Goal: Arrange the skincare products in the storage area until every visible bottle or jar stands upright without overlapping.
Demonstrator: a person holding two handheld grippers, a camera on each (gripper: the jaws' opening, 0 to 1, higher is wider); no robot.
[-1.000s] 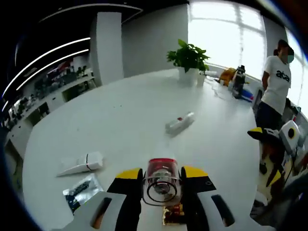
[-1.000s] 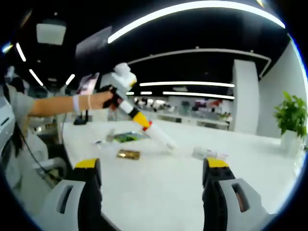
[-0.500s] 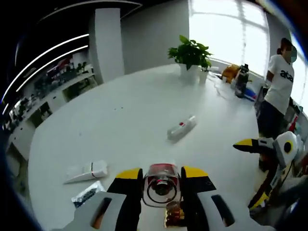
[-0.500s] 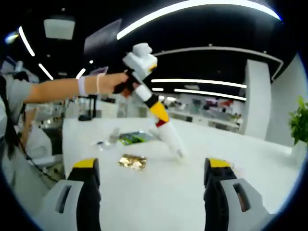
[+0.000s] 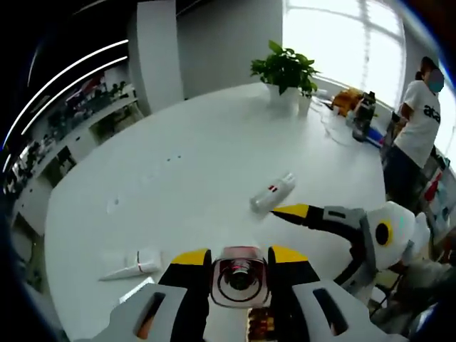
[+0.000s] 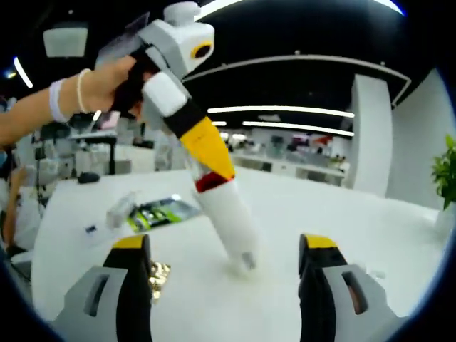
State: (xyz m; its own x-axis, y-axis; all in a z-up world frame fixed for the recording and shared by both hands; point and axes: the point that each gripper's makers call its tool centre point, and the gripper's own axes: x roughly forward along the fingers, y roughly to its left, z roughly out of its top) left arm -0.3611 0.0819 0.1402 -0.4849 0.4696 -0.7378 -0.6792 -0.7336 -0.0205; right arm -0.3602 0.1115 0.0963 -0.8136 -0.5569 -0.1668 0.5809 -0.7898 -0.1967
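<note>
Left claw bringing a bottle down onto the desk, right claw waiting open

The left claw [image 5: 239,265] is clamping a clear bottle with a red band and white body [image 6: 222,212], and in the right gripper view that bottle is slanting down with its far end touching or just above the round white desk [image 5: 178,178]. The right claw [image 6: 221,260] is hanging wide open with nothing between its jaws, just short of the bottle's lower end. Farther out, a white tube with a red label [image 5: 273,192] is lying flat, long axis running away and rightward, with the right claw's yellow tip nearer to it. A flat white squeeze tube [image 5: 132,266] is lying off to the left.
</note>
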